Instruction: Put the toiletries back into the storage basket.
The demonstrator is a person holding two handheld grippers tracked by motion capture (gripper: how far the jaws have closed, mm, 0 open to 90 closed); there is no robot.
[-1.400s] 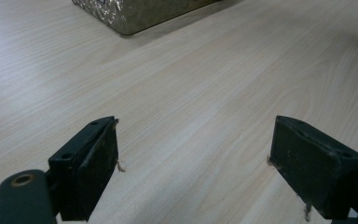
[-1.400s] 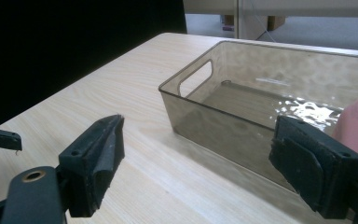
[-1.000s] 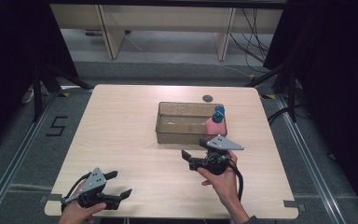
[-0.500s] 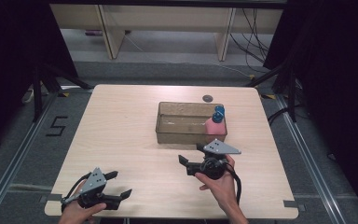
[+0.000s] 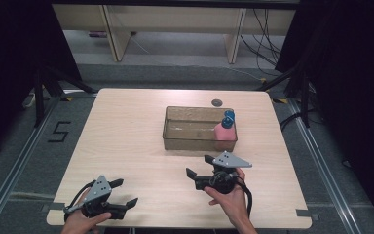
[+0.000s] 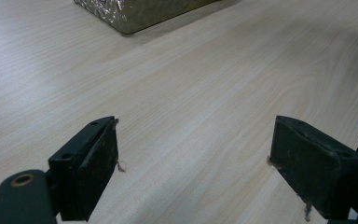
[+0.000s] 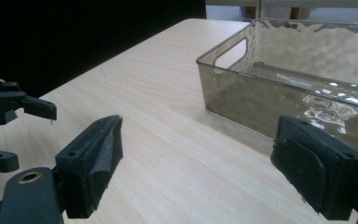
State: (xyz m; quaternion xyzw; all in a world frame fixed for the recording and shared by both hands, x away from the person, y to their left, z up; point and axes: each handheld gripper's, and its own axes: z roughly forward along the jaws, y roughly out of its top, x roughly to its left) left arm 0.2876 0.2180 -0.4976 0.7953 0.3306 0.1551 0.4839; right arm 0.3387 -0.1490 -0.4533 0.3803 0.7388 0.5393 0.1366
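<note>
1. Hovering over tabletop (image 5: 126,131): right tool (image 5: 198,165) jaws wide, empty, just short of clear bin (image 5: 190,139).
2. Left tool (image 5: 124,192) wide, empty, near corner.
3. Pink bottle (image 5: 225,132) at bin's right end; floor marked "5" (image 5: 61,131).

We see the left gripper (image 6: 193,172) with its two black fingers (image 6: 86,175) spread wide over bare table (image 6: 205,93); at upper left of the frame, perhaps the bin's corner (image 6: 130,14).

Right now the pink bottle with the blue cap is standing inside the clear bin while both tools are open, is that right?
Not quite: the high view shows the pink bottle lying tipped over inside the clear bin. The left tool and right tool are both open.
</note>
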